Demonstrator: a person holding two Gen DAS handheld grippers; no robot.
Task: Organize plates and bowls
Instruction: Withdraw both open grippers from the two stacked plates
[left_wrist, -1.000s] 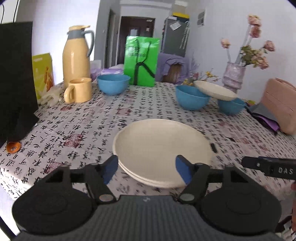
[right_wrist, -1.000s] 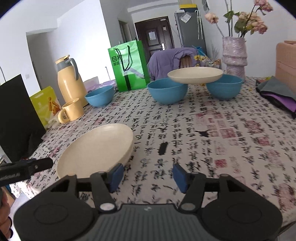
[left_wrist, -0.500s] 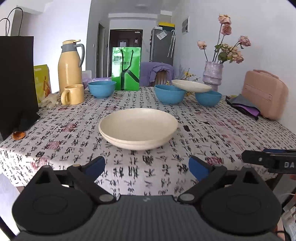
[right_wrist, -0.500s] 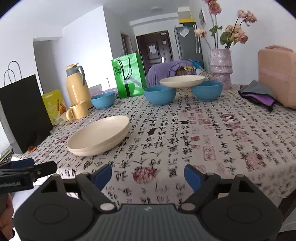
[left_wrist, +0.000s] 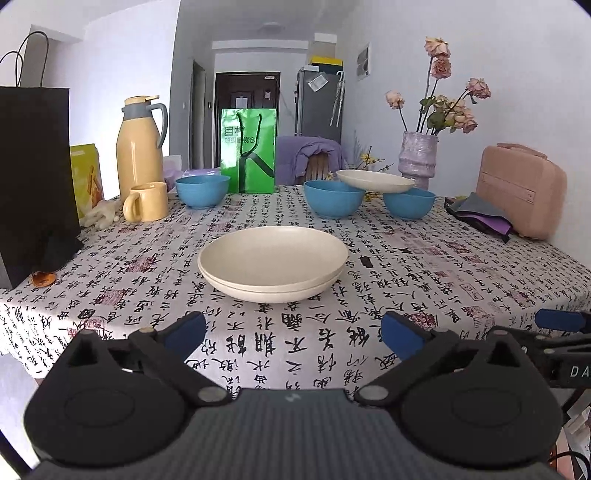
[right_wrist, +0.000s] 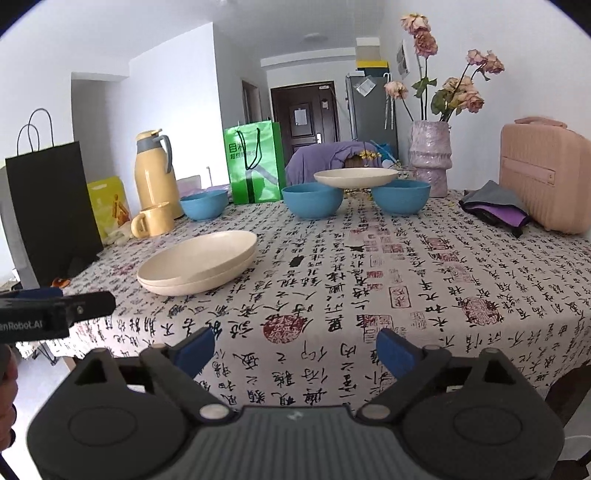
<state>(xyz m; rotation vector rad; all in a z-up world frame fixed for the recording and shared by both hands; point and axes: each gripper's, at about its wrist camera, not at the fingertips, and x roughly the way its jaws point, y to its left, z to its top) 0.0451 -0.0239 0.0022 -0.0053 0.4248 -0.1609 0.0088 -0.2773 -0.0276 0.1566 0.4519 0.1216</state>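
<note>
Now my left gripper (left_wrist: 291, 334) hangs at the table's near edge, fingers spread wide and holding nothing; the two stacked cream plates (left_wrist: 272, 262) lie just beyond it. My right gripper (right_wrist: 295, 349) is equally wide and empty, with that stack off to its far left. A third plate (right_wrist: 355, 177) bridges two blue bowls (right_wrist: 312, 200) far back.

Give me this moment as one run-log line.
left gripper: open, empty | right gripper: open, empty | two cream plates: stacked | third cream plate: resting across two blue bowls | third blue bowl: apart
</note>
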